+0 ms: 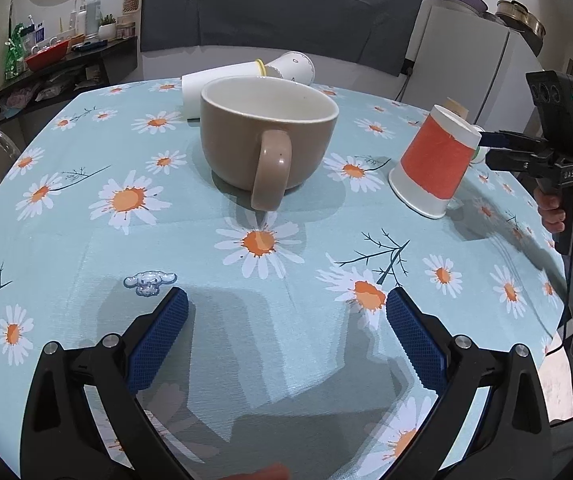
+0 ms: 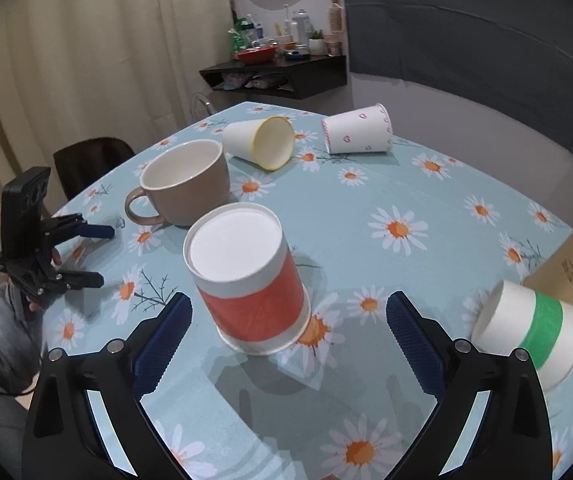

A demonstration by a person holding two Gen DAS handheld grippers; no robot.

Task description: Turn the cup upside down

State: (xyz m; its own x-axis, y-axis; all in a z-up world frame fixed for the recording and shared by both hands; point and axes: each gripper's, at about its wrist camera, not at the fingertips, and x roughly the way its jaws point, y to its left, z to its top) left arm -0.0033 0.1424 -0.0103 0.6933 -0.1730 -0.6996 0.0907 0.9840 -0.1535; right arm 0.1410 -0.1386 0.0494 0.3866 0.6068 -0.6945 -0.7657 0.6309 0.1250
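Observation:
A paper cup with an orange band point(image 2: 252, 280) stands upside down on the daisy tablecloth point(image 2: 406, 184), its white base up and slightly tilted. It also shows in the left wrist view point(image 1: 434, 160). My right gripper point(image 2: 288, 332) is open, its blue pads on either side of the cup's near edge and apart from it. A brown ceramic mug point(image 1: 266, 140) stands upright with its handle toward my left gripper point(image 1: 286, 336), which is open and empty well short of it. The mug also shows in the right wrist view point(image 2: 186, 184).
Several paper cups lie on their sides: a yellow-rimmed one point(image 2: 260, 142), a heart-printed one point(image 2: 356, 130), a green-banded one point(image 2: 530, 330) and a brown one point(image 2: 566, 266). A dark shelf point(image 2: 274, 72) with clutter stands beyond the table. A fridge point(image 1: 466, 52) stands at the back right.

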